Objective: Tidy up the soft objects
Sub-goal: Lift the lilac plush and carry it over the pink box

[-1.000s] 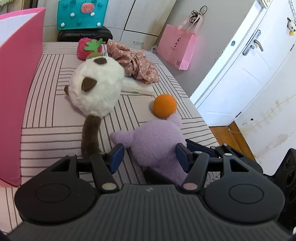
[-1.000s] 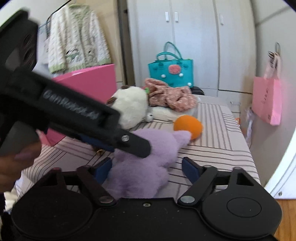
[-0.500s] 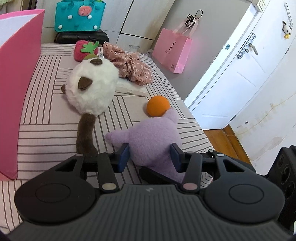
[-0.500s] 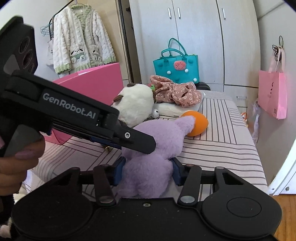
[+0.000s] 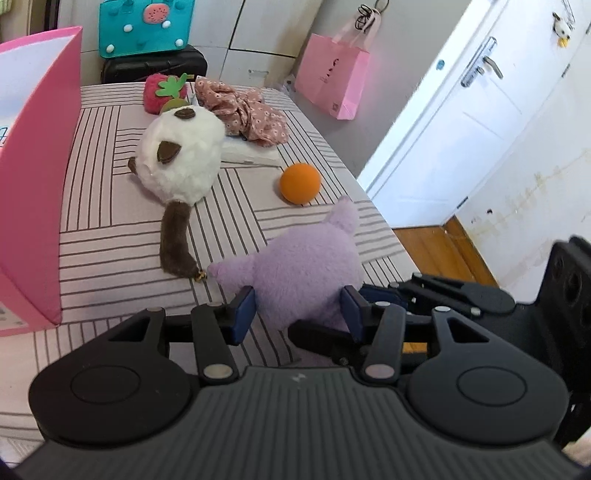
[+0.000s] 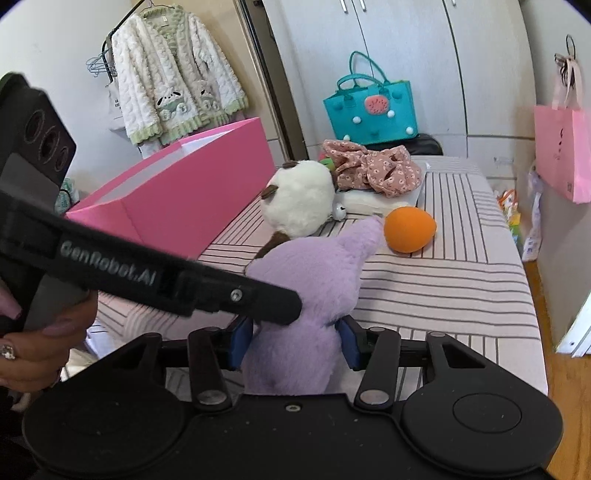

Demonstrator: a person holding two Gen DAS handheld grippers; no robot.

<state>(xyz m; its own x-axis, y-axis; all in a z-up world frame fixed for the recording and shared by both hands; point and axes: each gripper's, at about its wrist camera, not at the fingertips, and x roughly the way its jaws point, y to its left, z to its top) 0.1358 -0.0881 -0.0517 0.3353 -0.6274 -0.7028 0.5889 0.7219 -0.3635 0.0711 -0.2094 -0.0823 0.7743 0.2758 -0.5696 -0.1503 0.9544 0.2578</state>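
Observation:
A purple plush toy (image 5: 306,266) lies near the front right edge of the striped bed (image 5: 110,240). Both grippers hold it. My left gripper (image 5: 297,312) has its blue pads pressed into the toy's sides. My right gripper (image 6: 293,341) squeezes the lower body of the same purple plush (image 6: 314,273), and its jaws are still closing. In the right wrist view the left gripper's black finger (image 6: 258,299) crosses in front of the toy, with a hand (image 6: 44,343) on its handle. An open pink box (image 5: 37,166) stands along the bed's left side.
Further back on the bed are a white plush with brown ears (image 5: 181,155), an orange ball (image 5: 300,182), a strawberry plush (image 5: 160,92) and a floral cloth (image 5: 247,114). A teal bag (image 5: 147,26) and a pink paper bag (image 5: 332,85) are beyond it. To the right the bed's edge drops to a wooden floor (image 5: 436,247).
Both grippers' jaws have narrowed from wide apart onto the purple plush. The left gripper has drawn up and back a little, and the toy's ear now stands clear of the orange ball.

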